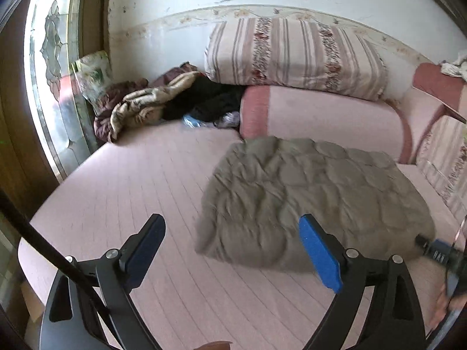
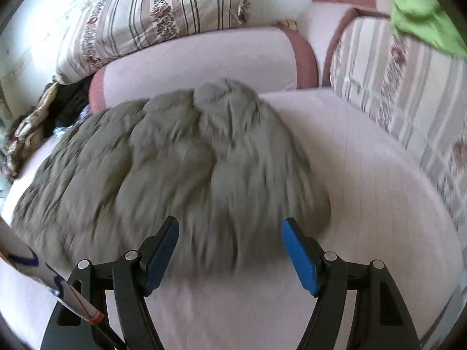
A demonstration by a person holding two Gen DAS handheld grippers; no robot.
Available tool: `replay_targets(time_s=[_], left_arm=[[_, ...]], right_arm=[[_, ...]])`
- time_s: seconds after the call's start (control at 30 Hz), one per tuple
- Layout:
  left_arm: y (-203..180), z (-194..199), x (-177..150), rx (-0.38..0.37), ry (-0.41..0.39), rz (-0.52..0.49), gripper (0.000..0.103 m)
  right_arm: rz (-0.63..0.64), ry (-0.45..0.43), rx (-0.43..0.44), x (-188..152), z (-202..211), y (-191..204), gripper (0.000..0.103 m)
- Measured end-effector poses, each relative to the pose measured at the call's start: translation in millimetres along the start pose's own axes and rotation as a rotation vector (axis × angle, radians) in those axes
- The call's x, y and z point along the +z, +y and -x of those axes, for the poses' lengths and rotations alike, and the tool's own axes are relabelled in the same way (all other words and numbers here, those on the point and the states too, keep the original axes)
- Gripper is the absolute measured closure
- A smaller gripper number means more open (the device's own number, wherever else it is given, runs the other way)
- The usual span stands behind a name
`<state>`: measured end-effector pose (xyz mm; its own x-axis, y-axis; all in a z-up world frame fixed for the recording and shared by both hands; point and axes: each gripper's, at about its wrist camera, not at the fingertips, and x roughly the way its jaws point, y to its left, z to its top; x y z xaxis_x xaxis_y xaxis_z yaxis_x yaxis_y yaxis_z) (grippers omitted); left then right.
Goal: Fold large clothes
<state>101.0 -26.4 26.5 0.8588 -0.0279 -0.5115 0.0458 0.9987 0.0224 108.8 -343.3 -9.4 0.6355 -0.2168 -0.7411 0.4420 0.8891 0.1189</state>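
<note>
A grey-brown quilted garment (image 1: 315, 192) lies folded into a thick rectangular bundle on the pink sofa bed (image 1: 131, 186). My left gripper (image 1: 233, 248) is open and empty, held above the bed just left of and in front of the bundle's near corner. In the right wrist view the same garment (image 2: 175, 169) fills the middle, blurred. My right gripper (image 2: 230, 250) is open and empty, just above the garment's near edge. The bed (image 2: 364, 204) shows bare to the right of the garment.
A pile of beige, maroon and black clothes (image 1: 151, 102) lies at the bed's far left corner. Pink bolster cushions (image 1: 321, 116) and a striped floral pillow (image 1: 292, 58) line the back. A striped cushion (image 2: 408, 87) and green cloth (image 2: 420, 14) sit at right.
</note>
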Motion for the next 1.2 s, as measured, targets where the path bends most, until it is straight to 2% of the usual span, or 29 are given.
replay_targets(time_s=[0.23,0.43,0.77,1.2], left_arm=[[-23.0,32.3,-44.8,0.027,0.052,-0.042,0.011],[-32.0,50.5,-76.8,-0.001,0.132,-0.043,0.011],[-52.2,81.8,-97.1,-0.048,0.136,-0.109,0.011],[-50.9,94.5,-105.0,-0.068,0.159,-0.099,0.011]], right_arm=[[0.017,0.018,-0.045,-76.9,50.5,7.9,0.023],[0.051,0.004,-0.105,-111.6,79.8,14.7,0.022],[0.081,-0.012,-0.132,-129.1,106.4,23.9,0.021],[0.133,-0.049,-0.179,-138.3,124.9,32.9,0.019]])
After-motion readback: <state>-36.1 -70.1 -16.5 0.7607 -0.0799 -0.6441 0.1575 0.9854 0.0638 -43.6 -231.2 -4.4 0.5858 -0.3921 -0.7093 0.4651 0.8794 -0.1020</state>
